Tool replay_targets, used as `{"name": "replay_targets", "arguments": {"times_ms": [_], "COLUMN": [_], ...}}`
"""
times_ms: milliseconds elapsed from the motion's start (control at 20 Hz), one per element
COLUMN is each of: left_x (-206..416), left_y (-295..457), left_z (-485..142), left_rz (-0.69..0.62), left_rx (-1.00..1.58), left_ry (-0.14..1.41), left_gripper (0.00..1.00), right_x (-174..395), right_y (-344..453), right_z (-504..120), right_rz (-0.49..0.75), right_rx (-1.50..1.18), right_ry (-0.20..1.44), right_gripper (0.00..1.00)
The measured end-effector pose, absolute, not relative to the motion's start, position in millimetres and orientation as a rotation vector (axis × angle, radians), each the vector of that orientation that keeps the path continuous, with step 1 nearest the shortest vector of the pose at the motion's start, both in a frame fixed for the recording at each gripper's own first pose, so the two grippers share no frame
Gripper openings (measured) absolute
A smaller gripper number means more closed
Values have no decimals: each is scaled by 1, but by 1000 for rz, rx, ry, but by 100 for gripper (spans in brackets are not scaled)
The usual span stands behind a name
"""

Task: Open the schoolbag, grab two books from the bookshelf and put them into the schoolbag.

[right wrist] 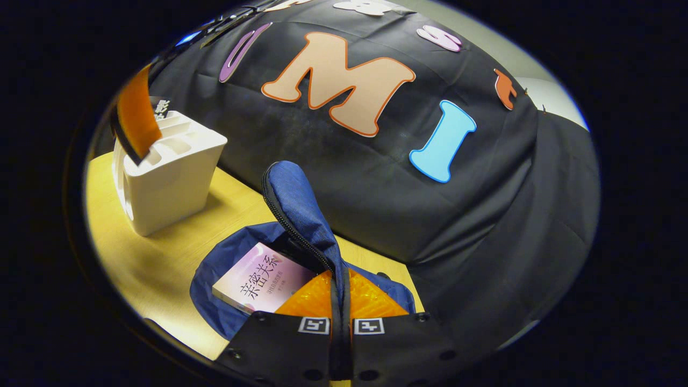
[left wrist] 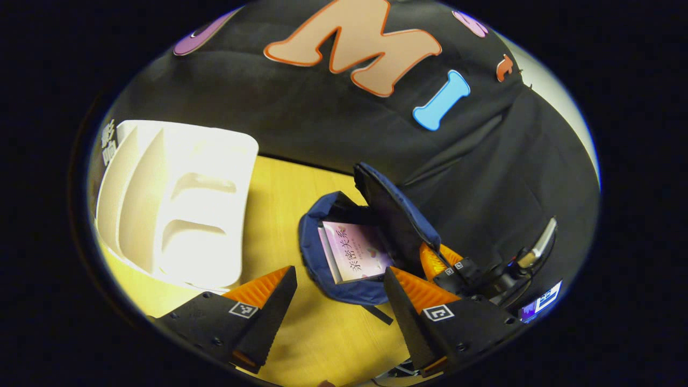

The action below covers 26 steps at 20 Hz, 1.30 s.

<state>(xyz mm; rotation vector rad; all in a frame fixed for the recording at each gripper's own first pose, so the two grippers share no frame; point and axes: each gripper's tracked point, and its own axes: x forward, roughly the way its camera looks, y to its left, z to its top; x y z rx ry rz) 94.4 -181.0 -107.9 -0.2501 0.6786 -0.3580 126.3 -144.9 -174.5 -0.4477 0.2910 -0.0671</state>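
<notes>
Lighting is uneven in both views: the white bookshelf (left wrist: 177,204) is overexposed to near-featureless glare in the left gripper view, while the yellow worktop (left wrist: 290,193) reads bright and the black cloth wall stays dim with faint creases. In the right gripper view the bookshelf casts a soft shadow onto the worktop toward the schoolbag (right wrist: 301,215), suggesting overhead light from the left. Fisheye distortion bends straight edges strongly toward the rim, with slight softness there; central detail is sharp.
</notes>
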Motion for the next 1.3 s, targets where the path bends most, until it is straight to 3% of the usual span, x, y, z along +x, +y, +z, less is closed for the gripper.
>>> {"name": "replay_targets", "arguments": {"times_ms": [350,400,850,1100,1300], "left_x": [85,86,102,122,133], "left_y": [-48,-26,145,205,222], "left_z": [-17,-6,57,53,31], "left_rz": [-165,-136,109,201,200], "left_rx": [-215,-203,-173,-134,-116], "left_ry": [634,628,640,688,759], "left_gripper": [95,94,94,94,93], "right_x": [132,133,136,139,140], "right_y": [-137,-136,-131,-129,-129], "right_z": [-186,-187,-196,-200,-199], "right_rz": [-44,-44,-48,-63,-85], "right_rx": [-454,-455,-470,-450,-454], "right_ry": [310,312,334,346,352], "right_gripper": [6,0,0,0,0]}}
